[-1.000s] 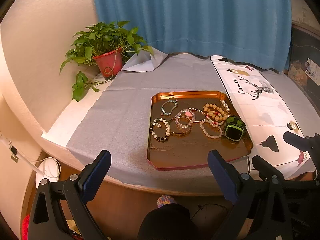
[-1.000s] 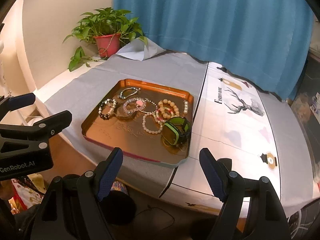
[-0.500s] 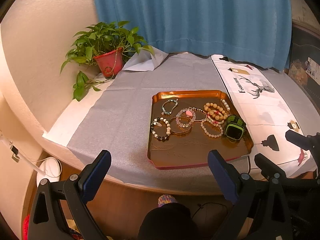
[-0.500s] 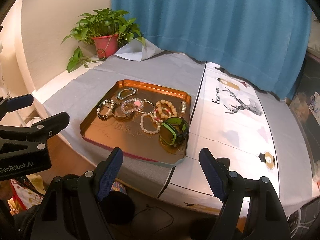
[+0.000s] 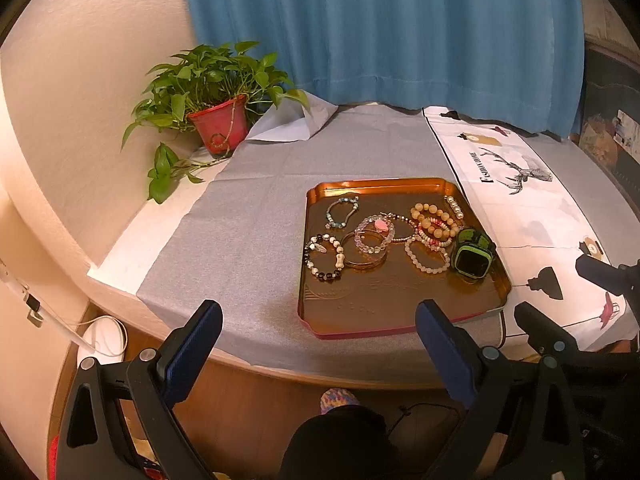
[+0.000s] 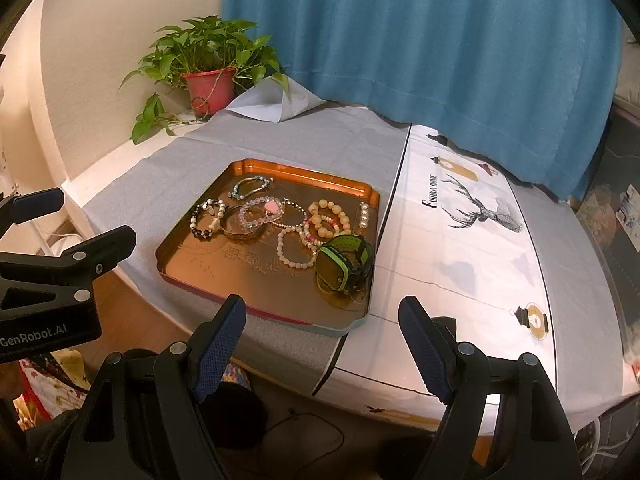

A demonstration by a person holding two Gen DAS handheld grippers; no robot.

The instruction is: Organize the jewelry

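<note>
Left gripper (image 5: pixel 318 344) spread wide, nothing between the jaws. Right gripper (image 6: pixel 322 340) likewise spread and empty. Ahead of both, well past the fingertips: copper tray (image 6: pixel 192 276) on the grey cloth (image 5: pixel 248 216), holding beaded bracelets (image 6: pixel 294 246) and a green watch (image 6: pixel 344 262) nearest the right gripper.

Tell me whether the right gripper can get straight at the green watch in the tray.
Probably yes. The right gripper hangs open before the table edge, and the green watch sits in the tray's near corner with nothing in between.
</note>
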